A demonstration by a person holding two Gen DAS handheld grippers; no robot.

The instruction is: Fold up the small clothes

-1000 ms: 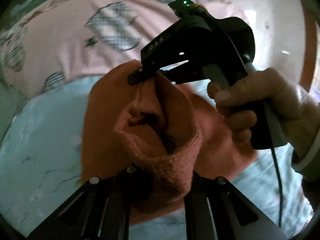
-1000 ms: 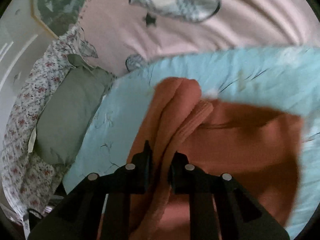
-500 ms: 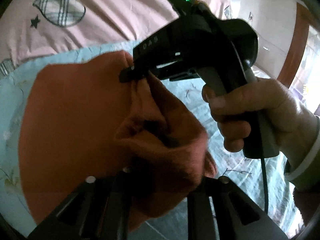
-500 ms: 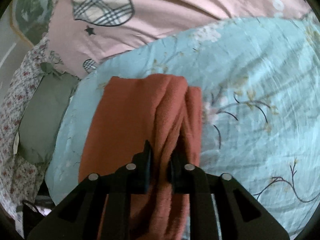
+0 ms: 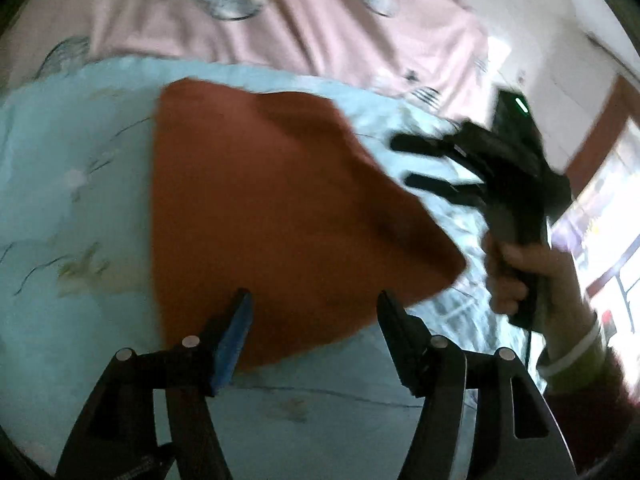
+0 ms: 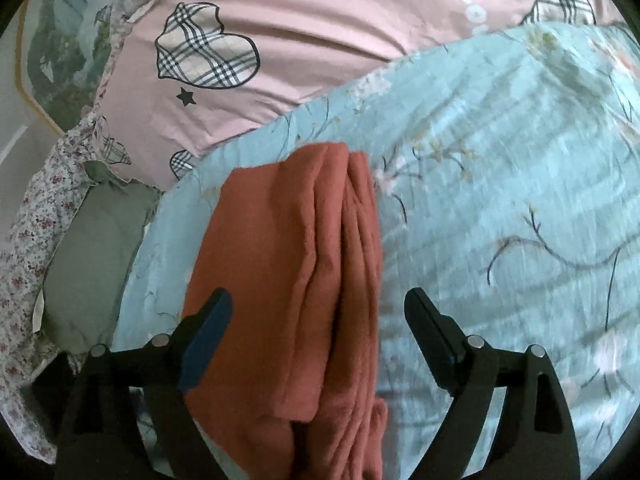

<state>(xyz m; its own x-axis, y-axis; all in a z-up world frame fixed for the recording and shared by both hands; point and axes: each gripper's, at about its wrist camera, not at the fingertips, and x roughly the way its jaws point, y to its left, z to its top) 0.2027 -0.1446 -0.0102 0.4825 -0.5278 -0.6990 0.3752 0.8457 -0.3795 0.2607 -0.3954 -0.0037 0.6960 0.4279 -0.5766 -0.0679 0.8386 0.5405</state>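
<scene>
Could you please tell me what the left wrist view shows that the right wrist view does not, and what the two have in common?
Only the left wrist view shows the right tool from outside, open, held in a hand off the right edge of the rust-coloured garment, and a bright window at far right. Only the right wrist view shows the stacked folded edges along the garment's right side, a grey-green pillow and floral fabric at left. Both show the garment lying on the light blue floral bedspread, the pink sheet with plaid hearts beyond, and open tools holding nothing.

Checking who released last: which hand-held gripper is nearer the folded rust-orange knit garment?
Cannot tell. Left hand-held gripper and right hand-held gripper both open over the rust-orange knit garment.
</scene>
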